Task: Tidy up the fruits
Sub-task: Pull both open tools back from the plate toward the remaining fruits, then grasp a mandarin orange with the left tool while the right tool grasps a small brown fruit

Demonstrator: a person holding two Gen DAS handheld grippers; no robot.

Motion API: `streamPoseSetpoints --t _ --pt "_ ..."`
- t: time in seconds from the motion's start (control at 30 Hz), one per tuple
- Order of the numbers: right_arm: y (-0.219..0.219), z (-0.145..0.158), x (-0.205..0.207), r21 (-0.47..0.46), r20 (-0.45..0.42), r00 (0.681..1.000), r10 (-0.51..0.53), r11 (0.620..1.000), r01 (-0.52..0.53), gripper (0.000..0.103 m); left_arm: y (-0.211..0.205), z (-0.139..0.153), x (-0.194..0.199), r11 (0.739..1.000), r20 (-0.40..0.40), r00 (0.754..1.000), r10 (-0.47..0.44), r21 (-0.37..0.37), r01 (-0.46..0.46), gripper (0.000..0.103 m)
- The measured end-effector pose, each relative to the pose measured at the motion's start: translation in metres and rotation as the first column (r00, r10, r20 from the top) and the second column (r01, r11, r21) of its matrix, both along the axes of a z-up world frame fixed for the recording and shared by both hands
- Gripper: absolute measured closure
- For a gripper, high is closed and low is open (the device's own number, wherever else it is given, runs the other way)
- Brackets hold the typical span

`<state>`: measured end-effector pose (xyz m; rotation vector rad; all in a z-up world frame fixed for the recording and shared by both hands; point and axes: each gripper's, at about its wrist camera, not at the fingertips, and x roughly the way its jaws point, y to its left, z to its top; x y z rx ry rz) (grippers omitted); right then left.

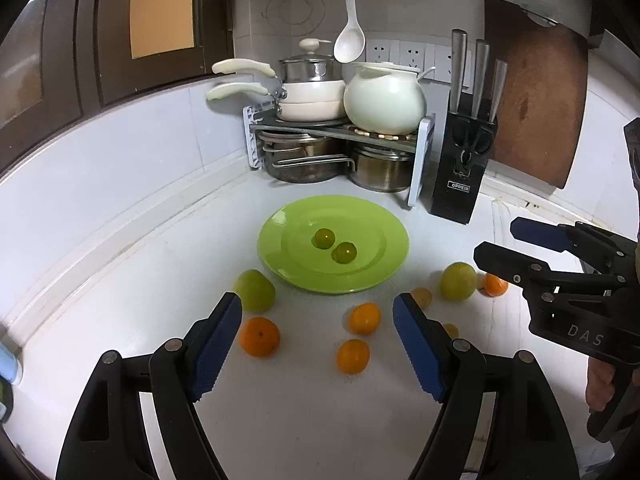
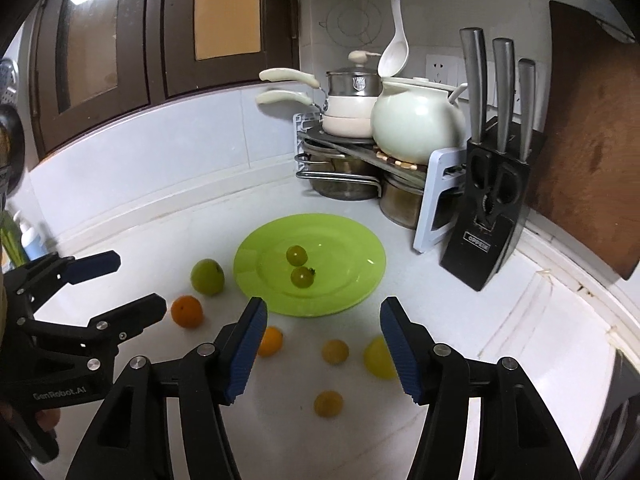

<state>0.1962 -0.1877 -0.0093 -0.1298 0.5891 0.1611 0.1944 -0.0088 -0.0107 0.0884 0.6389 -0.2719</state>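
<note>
Even, fairly bright indoor light falls from above, giving soft, short shadows on the white counter (image 1: 120, 280). Small glare spots sit on the green plate (image 1: 372, 216) and white pot (image 2: 416, 120). Fisheye bending curves the edges, corners go black, and right-view fruit looks slightly blurred.

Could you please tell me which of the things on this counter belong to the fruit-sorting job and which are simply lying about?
Part of the job:
- green plate, holding two small green fruits
- loose oranges on the counter
- larger green fruits beside the plate
- left gripper and right gripper, both open

Just lying about:
- knife block
- pots on the rack
- white ladle
- cutting board
</note>
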Motion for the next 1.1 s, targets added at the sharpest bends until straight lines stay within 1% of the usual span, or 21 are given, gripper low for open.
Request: streamPoseSetpoints --t 0.17,0.37,0.53,0.9,1.0,1.07,1.1 --pt "0.001 -0.008 -0.013 -0.011 -0.004 1.000 -0.011 1.000 0.011 0.043 -0.001 -0.008 -0.012 1.000 -0.002 1.000 -0.013 0.007 0.013 0.025" --pt "-0.003 -0.027 -0.023 0.000 -0.052 0.998 -0.018 1.000 0.018 0.043 -0.008 -0.026 -0.019 0.998 -0.017 0.999 -0.041 0.038 0.042 0.025" --pt "-0.007 -0.045 -0.025 -0.010 -0.096 0.995 -0.029 1.000 0.029 0.043 -0.013 -0.041 -0.021 0.996 -0.026 0.998 -0.055 0.070 0.057 0.025" --pt "-0.010 -0.075 -0.011 -0.012 -0.179 0.983 -0.033 0.999 0.031 0.043 -0.019 -0.075 -0.006 0.992 -0.097 0.992 -0.078 0.094 0.087 0.026" --pt "-0.012 -0.081 -0.005 -0.003 -0.201 0.979 -0.035 0.999 0.035 0.044 -0.023 -0.081 0.001 0.990 -0.112 0.990 -0.089 0.098 0.100 0.028" --pt "-0.014 -0.084 -0.002 0.002 -0.212 0.977 -0.037 0.999 0.038 0.045 -0.024 -0.083 0.005 0.989 -0.118 0.988 -0.097 0.099 0.108 0.030" --pt "-0.014 -0.086 0.000 0.006 -0.219 0.975 -0.038 0.999 0.040 0.047 -0.026 -0.085 0.008 0.989 -0.123 0.987 -0.102 0.099 0.114 0.030"
